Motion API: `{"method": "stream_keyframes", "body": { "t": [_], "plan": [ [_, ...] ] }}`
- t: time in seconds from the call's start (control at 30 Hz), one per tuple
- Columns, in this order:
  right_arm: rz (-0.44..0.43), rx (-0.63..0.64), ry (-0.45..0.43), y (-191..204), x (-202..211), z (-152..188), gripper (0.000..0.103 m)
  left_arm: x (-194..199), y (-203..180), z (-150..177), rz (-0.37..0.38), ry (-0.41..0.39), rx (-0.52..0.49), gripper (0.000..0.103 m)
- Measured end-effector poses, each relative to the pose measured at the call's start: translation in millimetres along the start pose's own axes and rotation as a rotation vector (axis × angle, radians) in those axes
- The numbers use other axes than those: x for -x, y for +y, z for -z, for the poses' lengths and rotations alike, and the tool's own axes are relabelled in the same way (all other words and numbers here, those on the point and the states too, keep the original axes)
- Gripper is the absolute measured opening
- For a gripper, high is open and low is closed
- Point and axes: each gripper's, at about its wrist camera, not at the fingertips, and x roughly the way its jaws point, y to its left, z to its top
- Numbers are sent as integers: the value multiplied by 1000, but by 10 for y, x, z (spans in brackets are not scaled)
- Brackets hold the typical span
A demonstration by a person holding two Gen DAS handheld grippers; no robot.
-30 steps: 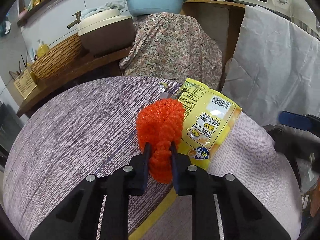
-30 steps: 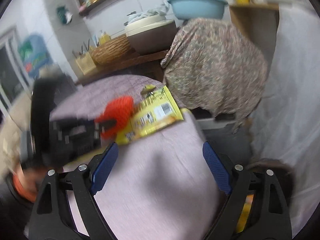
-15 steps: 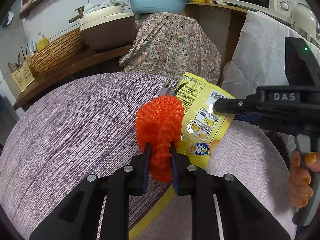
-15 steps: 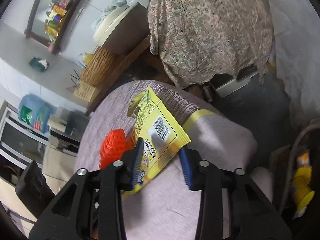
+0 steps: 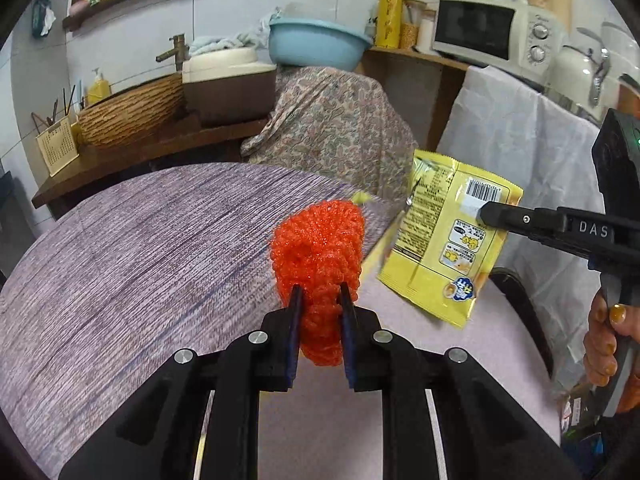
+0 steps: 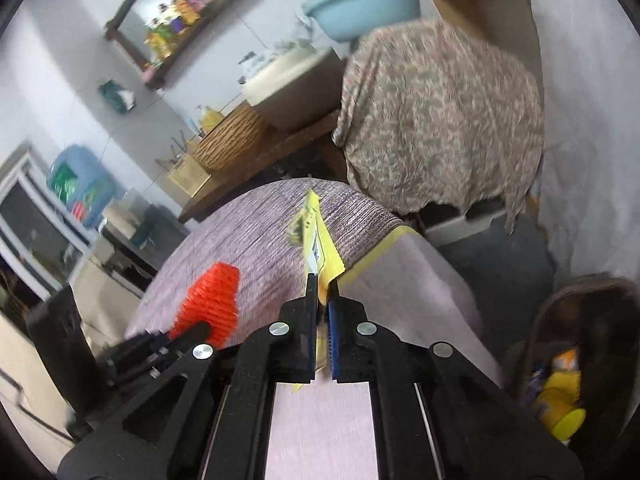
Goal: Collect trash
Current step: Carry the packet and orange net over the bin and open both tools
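Note:
My left gripper point(image 5: 319, 300) is shut on an orange foam net point(image 5: 318, 248) and holds it above the purple-grey tablecloth point(image 5: 140, 248). My right gripper point(image 6: 322, 286) is shut on a yellow snack bag point(image 6: 320, 248), seen edge-on and lifted off the table. In the left wrist view the snack bag point(image 5: 444, 240) hangs in the air at the right, pinched by the right gripper point(image 5: 486, 213). In the right wrist view the orange net point(image 6: 210, 306) sits at the lower left in the left gripper.
A trash basket point(image 6: 580, 356) with yellow packaging stands on the floor at the right of the table. A floral-covered object point(image 5: 332, 128) and a white-draped cabinet point(image 5: 520, 152) stand behind the table. A wooden counter point(image 5: 132, 152) carries a wicker basket.
My right gripper has closed on the yellow snack bag and lifted it off the table, tilting it upright. My left gripper still holds the orange net, slightly higher.

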Motion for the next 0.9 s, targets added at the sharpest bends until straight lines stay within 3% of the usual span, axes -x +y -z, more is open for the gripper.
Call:
{"method": "stream_keyframes", "body": {
  "t": [0.2, 0.33, 0.53, 0.7, 0.9],
  "plan": [
    [97, 174, -97, 217, 672, 359, 5, 414, -302, 243, 87, -29, -23, 18],
    [135, 226, -126, 209, 1013, 606, 5, 592, -548, 391, 127, -33, -52, 18],
    [185, 176, -156, -73, 1502, 907, 5, 760, -988, 578, 194, -25, -114, 18],
    [281, 130, -195, -383, 1887, 1033, 5, 851, -1295, 657, 245, -18, -130, 18],
    [419, 98, -135, -821, 1854, 1171, 5, 788, -1598, 727, 311, 37, -108, 18]
  ]
}}
